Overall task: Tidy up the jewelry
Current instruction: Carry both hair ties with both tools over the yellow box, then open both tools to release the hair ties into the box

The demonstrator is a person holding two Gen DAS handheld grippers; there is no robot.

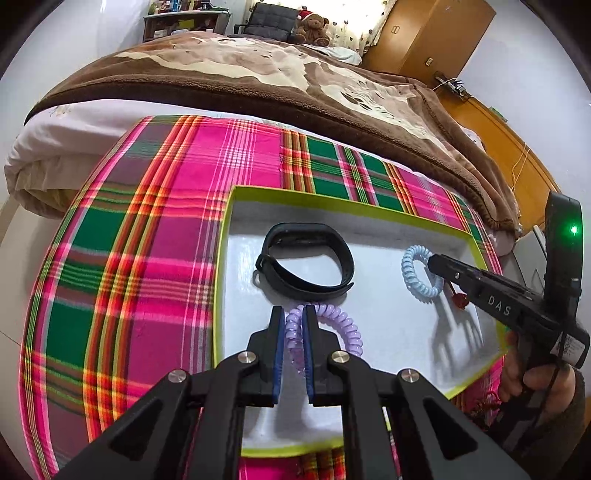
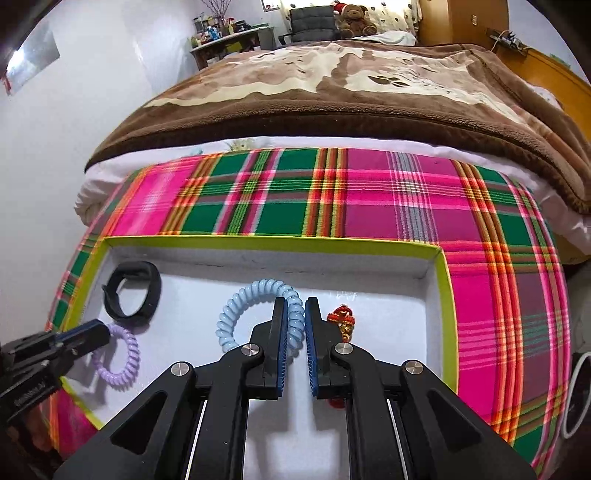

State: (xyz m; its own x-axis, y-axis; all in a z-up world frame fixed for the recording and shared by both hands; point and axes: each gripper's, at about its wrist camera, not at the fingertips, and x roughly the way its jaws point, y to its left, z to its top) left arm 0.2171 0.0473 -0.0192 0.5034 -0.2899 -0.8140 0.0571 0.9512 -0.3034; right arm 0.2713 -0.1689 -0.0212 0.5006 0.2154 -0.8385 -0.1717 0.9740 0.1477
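Observation:
A white tray with a lime-green rim (image 1: 236,229) (image 2: 445,288) lies on a plaid cloth. In it are a black wristband (image 1: 306,264) (image 2: 133,295), a purple coil bracelet (image 1: 343,328) (image 2: 122,356), a light blue coil bracelet (image 1: 415,271) (image 2: 251,299) and a red-and-gold charm (image 1: 461,300) (image 2: 341,321). My left gripper (image 1: 294,325) is shut on the purple coil bracelet; it also shows in the right wrist view (image 2: 96,334). My right gripper (image 2: 295,321) is shut on the light blue coil bracelet; it also shows in the left wrist view (image 1: 434,264).
The pink and green plaid cloth (image 1: 147,258) (image 2: 498,258) covers the surface around the tray. Behind it is a bed with a brown blanket (image 1: 258,81) (image 2: 332,96). A wooden cabinet (image 1: 424,33) stands at the back right.

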